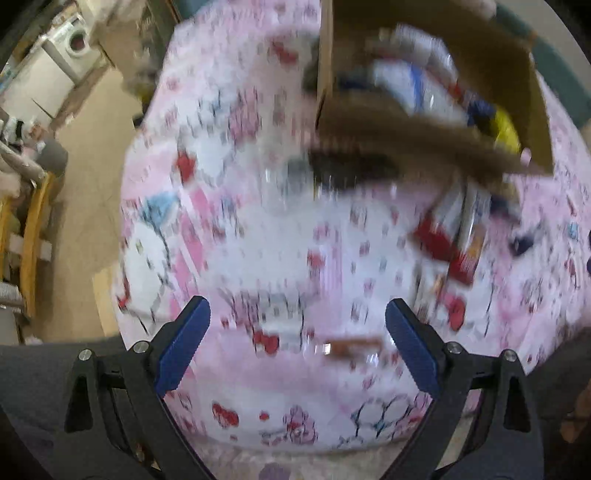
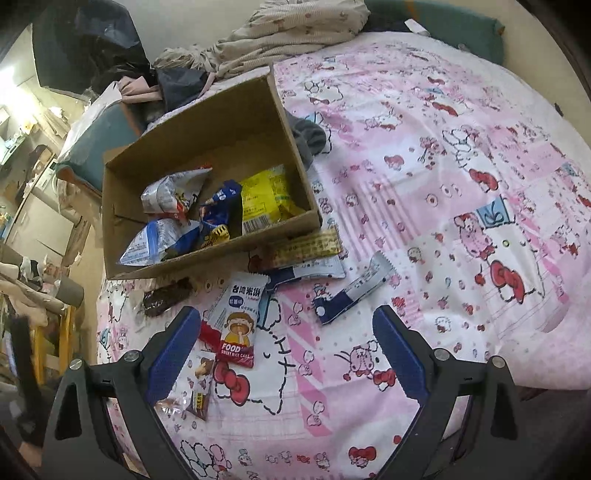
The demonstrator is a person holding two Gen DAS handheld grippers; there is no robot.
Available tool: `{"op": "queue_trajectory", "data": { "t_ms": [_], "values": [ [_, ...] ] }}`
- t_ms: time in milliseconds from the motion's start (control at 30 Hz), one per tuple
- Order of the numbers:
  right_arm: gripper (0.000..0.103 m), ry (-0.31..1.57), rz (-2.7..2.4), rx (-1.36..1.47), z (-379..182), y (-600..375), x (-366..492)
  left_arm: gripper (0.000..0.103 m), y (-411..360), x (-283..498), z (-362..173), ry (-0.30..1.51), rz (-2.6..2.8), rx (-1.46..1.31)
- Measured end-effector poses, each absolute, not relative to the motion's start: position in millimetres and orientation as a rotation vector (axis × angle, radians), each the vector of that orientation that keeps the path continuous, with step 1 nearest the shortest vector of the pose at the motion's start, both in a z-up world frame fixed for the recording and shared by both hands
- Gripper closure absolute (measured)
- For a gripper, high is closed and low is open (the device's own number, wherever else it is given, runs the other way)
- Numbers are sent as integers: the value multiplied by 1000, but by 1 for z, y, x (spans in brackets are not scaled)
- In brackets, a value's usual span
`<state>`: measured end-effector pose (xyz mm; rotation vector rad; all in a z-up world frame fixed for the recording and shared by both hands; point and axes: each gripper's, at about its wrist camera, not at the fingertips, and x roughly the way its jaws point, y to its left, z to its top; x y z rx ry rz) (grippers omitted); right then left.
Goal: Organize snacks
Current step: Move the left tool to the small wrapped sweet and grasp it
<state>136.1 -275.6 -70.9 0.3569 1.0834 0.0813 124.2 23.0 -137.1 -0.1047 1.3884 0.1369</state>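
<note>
A cardboard box (image 2: 122, 221) sits on the pink cartoon bedsheet (image 2: 443, 184) and holds several snack packets, among them a yellow one (image 2: 266, 192) and a white-blue one (image 2: 155, 240). Loose snacks lie in front of it: a rice cake packet (image 2: 236, 332), a dark brown bar (image 2: 166, 299), a gold wrapper (image 2: 310, 245), and a navy-white stick (image 2: 351, 295). My right gripper (image 2: 286, 345) is open and empty above the sheet, near the rice cake packet. The left wrist view is blurred; my left gripper (image 1: 297, 339) is open and empty. The box (image 1: 517, 92) shows there at upper right.
Crumpled clothes and a blanket (image 2: 295, 26) lie behind the box. A grey sock (image 2: 310, 136) lies beside the box's right wall. The bed's left edge drops to a floor with furniture and a washing machine (image 1: 74, 40).
</note>
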Motion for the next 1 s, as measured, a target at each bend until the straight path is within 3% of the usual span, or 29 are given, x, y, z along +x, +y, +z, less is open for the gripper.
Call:
{"op": "queue_trajectory", "data": {
  "t_ms": [333, 767, 833, 1000],
  "values": [
    [6, 1148, 120, 392, -86, -264, 142, 9, 12, 115, -181, 1527, 146, -253],
    [6, 1177, 125, 381, -91, -261, 143, 9, -27, 128, -214, 1565, 135, -98],
    [6, 1181, 127, 380, -92, -260, 142, 13, -30, 128, -215, 1557, 133, -86],
    [6, 1198, 126, 392, -96, -262, 143, 46, -28, 130, -207, 1535, 108, -99]
  ]
}}
